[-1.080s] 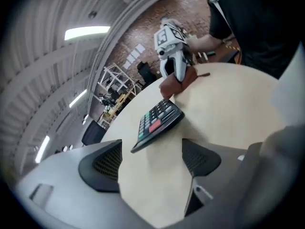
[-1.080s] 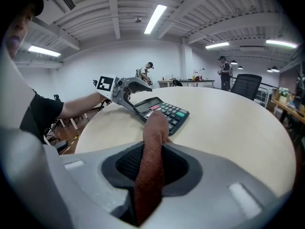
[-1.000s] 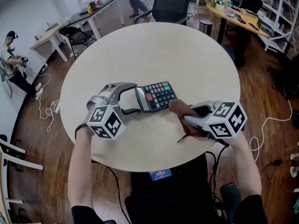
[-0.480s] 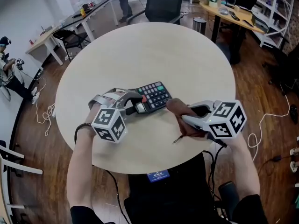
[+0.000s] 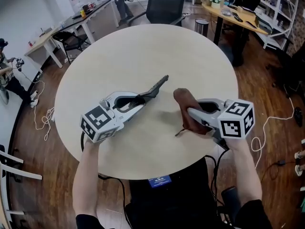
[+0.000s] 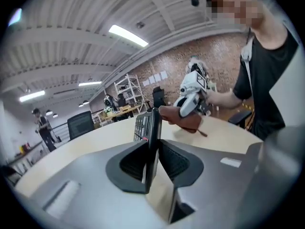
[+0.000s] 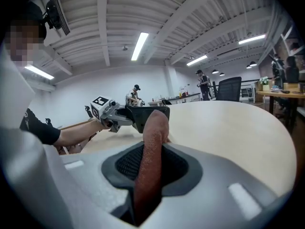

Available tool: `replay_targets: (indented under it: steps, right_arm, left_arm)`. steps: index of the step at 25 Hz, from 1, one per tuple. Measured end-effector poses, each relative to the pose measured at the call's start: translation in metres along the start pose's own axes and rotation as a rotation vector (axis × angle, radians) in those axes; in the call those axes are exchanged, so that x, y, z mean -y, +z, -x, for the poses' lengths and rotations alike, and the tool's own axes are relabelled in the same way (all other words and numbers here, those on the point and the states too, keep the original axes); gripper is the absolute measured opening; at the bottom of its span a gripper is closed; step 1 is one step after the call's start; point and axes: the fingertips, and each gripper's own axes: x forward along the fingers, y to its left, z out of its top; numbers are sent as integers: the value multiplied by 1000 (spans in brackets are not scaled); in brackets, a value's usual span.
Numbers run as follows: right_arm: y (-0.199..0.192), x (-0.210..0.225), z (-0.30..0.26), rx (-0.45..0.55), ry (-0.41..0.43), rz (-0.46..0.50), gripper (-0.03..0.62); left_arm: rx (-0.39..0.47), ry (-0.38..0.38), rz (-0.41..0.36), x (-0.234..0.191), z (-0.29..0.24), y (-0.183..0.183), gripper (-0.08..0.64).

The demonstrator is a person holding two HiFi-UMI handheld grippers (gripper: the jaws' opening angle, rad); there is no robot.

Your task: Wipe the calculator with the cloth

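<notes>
Jaws on your left gripper [image 5: 138, 99] have just been closing and now clamp the thin, dark, slab-shaped calculator [image 5: 157, 86] by its near end. Your left gripper view shows both pads pressed against the flat faces, with the calculator standing on edge between them and its key side facing that view's left. From your head view it shows only as a narrow dark strip running out past the jaws, up and to the right. Your right gripper [image 5: 191, 112] has its jaws closed on the reddish-brown fabric cloth [image 5: 185, 103]. A folded band of it runs up between the pads, and a rounded bunch sticks out beyond them toward the calculator. The cloth's tip and the calculator's far end are near each other, with a small gap between them in the head view. Both grippers are over the half of the round, pale wooden bench [image 5: 143, 46] closest to you. The left one is toward the near-left edge and the right one toward the near-right edge, with the calculator and cloth between them near the bench's middle.
</notes>
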Motion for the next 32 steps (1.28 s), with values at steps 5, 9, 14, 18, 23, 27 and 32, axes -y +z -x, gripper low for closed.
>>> replay_targets:
  steps: [5, 9, 14, 18, 23, 27, 32]
  right_arm:
    - [21, -1, -4, 115, -16, -14, 100]
    - [37, -6, -19, 145, -10, -1, 100]
    - [44, 1, -41, 116, -9, -1, 100]
    - [50, 5, -66, 88, -14, -23, 100]
    - [68, -23, -100, 79, 50, -11, 100]
    - [90, -47, -126, 108, 109, -14, 98]
    - [75, -26, -147, 28, 42, 29, 98]
  left_arm:
    - [210, -67, 377, -5, 16, 19, 78]
    - [373, -139, 688, -17, 35, 21, 75]
    - [482, -130, 1058, -27, 39, 5, 75]
    - [562, -91, 1288, -34, 44, -17, 77]
    - [632, -70, 1387, -40, 46, -23, 78]
    - [653, -58, 1428, -40, 45, -23, 78]
    - [645, -16, 1422, -41, 47, -26, 86]
